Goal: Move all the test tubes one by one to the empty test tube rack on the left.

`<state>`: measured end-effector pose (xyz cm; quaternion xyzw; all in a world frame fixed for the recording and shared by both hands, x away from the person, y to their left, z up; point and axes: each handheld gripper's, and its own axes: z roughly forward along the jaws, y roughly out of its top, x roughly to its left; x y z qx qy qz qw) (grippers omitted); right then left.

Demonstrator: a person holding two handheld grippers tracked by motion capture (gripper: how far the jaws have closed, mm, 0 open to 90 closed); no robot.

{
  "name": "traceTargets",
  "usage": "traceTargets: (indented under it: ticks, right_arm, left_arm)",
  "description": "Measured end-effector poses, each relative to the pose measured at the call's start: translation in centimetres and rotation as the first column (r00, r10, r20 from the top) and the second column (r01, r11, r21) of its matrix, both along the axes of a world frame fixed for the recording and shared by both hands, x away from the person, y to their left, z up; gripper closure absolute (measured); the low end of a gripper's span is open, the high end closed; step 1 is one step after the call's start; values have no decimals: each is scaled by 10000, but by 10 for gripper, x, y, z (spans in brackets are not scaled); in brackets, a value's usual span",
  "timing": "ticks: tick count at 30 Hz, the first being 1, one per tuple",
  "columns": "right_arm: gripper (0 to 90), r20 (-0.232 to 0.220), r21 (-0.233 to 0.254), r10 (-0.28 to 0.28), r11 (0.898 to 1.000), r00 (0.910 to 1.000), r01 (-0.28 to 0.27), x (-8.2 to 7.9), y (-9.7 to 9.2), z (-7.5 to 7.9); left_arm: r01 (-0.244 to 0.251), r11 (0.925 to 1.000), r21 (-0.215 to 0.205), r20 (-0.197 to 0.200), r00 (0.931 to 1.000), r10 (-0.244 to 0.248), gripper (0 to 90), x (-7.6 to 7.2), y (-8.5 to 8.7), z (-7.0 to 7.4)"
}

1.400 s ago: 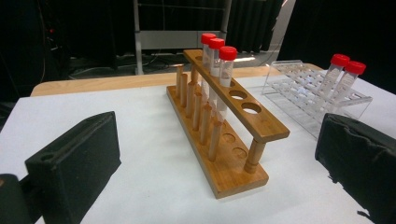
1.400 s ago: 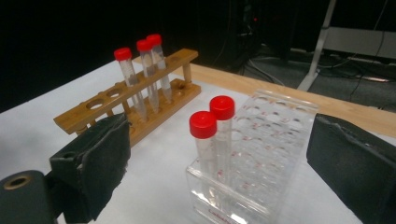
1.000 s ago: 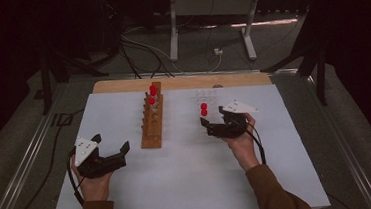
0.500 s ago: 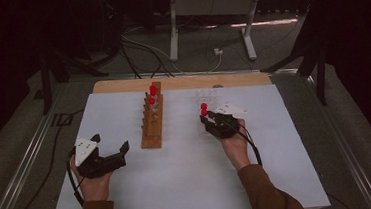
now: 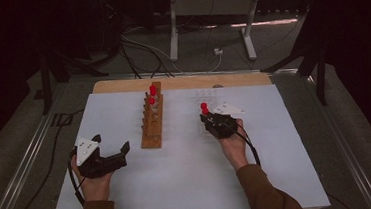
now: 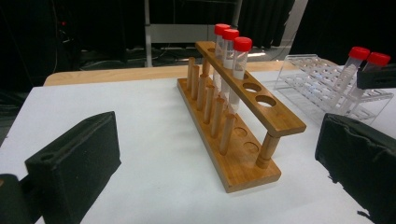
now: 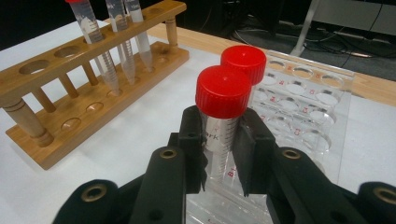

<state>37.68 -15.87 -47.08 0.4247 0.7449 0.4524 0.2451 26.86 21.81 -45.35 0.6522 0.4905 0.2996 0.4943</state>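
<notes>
A: What is the right gripper doing?

B: Its two black jaws have just been closing and now clamp the nearer of two red-capped clear plastic test tubes, just under the cap. That tube stands upright in a clear plastic tube rack on the right side of the white table. The second red-capped tube stands in the same rack, just behind the held one.

A: Why grip it below the cap?

B: Probably because the cap sticks out wider than the tube, so pads pressed just beneath it would catch under the rim and let the tube be lifted straight up out of its hole.

A: And the left gripper?

B: It rests low on the table's left side with its jaws wide apart and nothing between them. It looks to be waiting, aimed at the near end of a long brown wooden test tube rack in the middle of the table.

A: What does the wooden rack hold?

B: Three red-capped tubes stand in the holes at its far end. The nearer holes are free, so I judge the held tube is meant to go there.
</notes>
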Motion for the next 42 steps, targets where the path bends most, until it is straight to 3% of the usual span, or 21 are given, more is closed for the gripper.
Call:
traceTargets:
  ticks: [42]
  right_arm:
    - [744, 712, 281, 662, 9973, 9953, -683, -7, -8, 58]
  left_arm:
    - [-245, 9996, 115, -41, 9997, 246, 10, 1, -2, -2]
